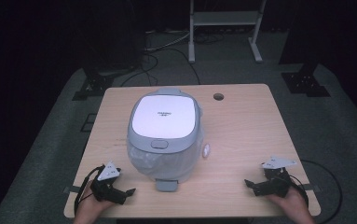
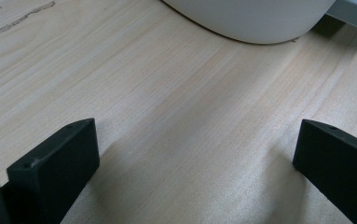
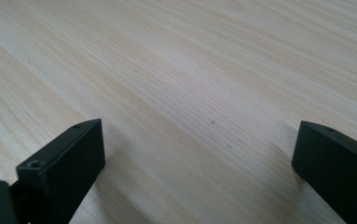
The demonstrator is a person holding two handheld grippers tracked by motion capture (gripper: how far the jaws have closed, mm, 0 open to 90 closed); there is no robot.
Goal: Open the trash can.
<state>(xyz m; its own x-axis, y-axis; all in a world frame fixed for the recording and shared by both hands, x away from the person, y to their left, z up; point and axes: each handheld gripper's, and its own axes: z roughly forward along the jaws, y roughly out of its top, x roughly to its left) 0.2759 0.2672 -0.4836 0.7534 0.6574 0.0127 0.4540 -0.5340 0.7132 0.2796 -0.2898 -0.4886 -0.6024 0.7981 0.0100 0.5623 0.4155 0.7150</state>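
One rice cooker (image 1: 165, 133), lid closed, stands at the centre of the wooden table (image 1: 250, 135). Two grippers rest on the table: left gripper (image 1: 127, 195) at 7 o'clock, right gripper (image 1: 250, 186) at 5 o'clock, both with jaws spread wide, grasping nothing.

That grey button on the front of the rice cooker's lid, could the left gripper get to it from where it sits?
Probably yes. The left gripper rests open near the table's front edge, beside the rice cooker. Nothing lies between it and the button, which faces up, uncovered.
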